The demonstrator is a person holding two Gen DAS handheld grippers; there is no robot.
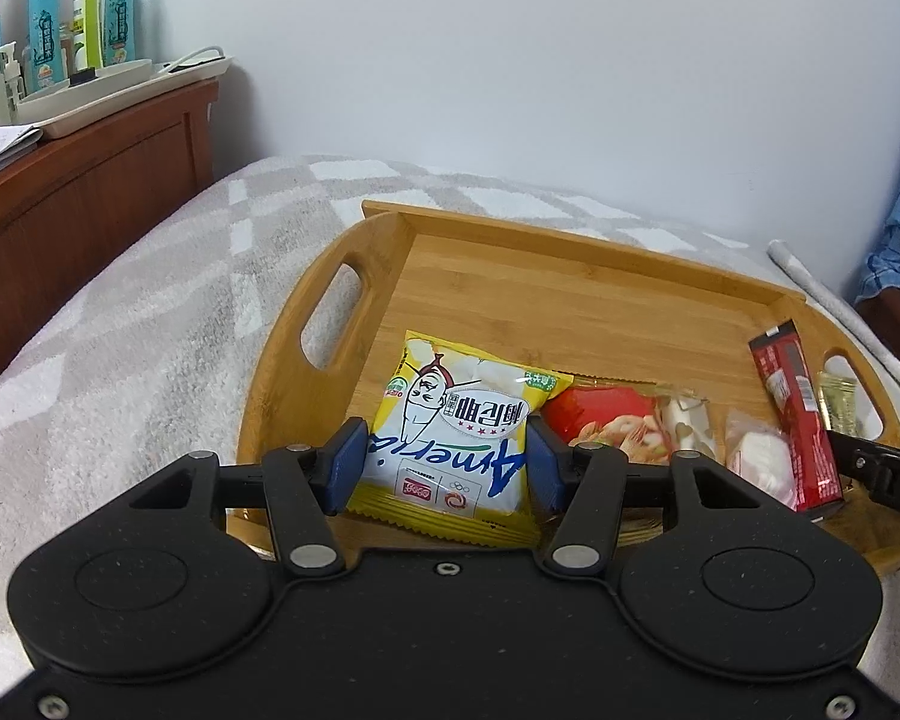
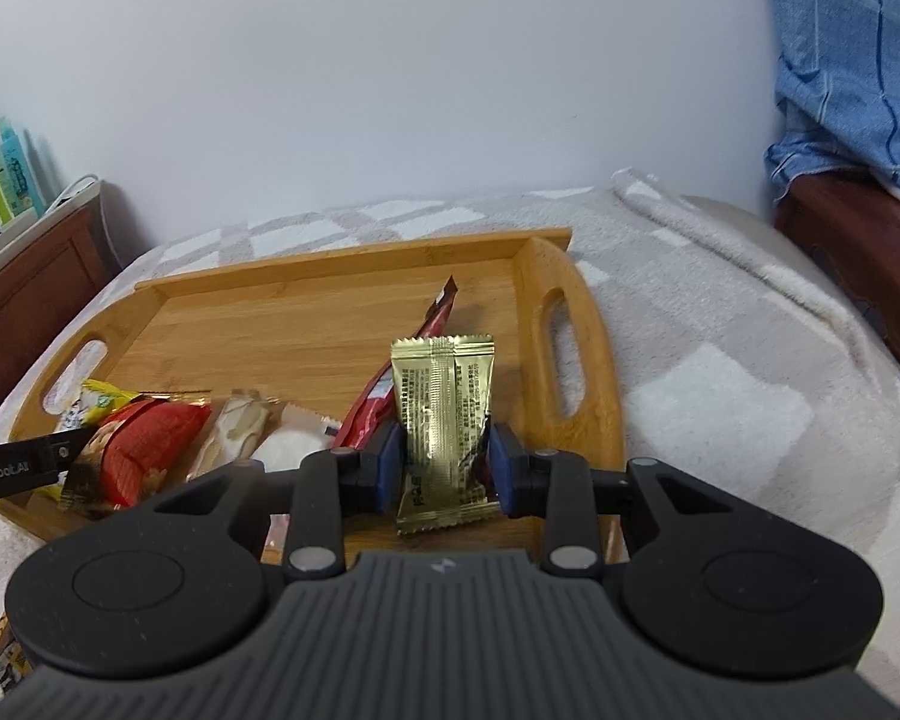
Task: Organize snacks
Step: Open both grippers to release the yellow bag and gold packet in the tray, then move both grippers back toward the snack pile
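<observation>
A bamboo tray lies on a blanket. My left gripper is shut on a yellow-and-white snack packet at the tray's near left, its blue pads pressing both sides. Beside it lie a red shrimp-print packet, a white round snack and a long red stick pack. My right gripper is shut on a gold foil packet, held upright over the tray at its near right. The red stick pack leans just left of it.
A checked grey-white blanket covers the bed under the tray. A wooden dresser with bottles stands at the left. A blue plaid cloth hangs over wooden furniture at the right. A white wall runs behind.
</observation>
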